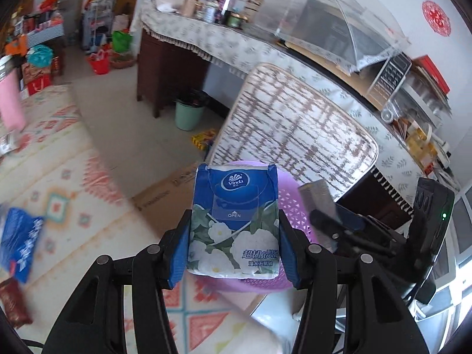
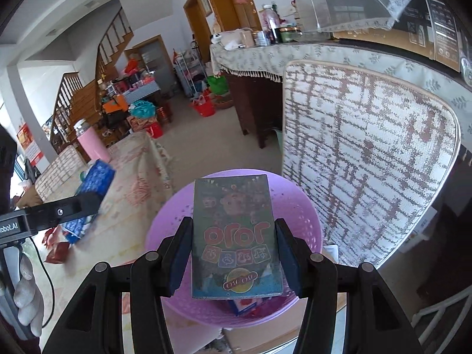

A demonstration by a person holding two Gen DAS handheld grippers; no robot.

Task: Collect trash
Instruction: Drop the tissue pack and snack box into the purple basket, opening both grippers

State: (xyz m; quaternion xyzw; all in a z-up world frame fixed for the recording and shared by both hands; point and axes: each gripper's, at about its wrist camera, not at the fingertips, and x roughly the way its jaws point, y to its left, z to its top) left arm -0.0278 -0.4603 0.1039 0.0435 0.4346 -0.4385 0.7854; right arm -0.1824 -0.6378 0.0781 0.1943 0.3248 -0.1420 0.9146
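My left gripper [image 1: 233, 219] is shut on a blue and white Vinda tissue pack [image 1: 236, 194], gripped by its two sides and held above a purple perforated basket [image 1: 293, 203]. My right gripper [image 2: 233, 222] is shut on a flat printed carton [image 2: 236, 236] with red letters, directly over the same basket [image 2: 298, 206]. A small colourful item [image 2: 244, 305] lies in the basket's bottom. The right gripper [image 1: 333, 221] shows blurred at the right of the left wrist view. The left gripper [image 2: 85, 202] reaches in from the left of the right wrist view, with the blurred blue pack [image 2: 98, 177] at its tip.
A woven patterned cushion [image 1: 295, 118] leans upright behind the basket against a cloth-covered counter [image 1: 224, 41]. A patterned tablecloth [image 1: 59, 183] carries a blue wrapper [image 1: 20, 242] and a red packet [image 1: 13, 303]. A green bucket [image 1: 188, 115] and flat cardboard [image 1: 165, 188] are on the floor. A gloved hand [image 2: 26, 303] holds the left tool.
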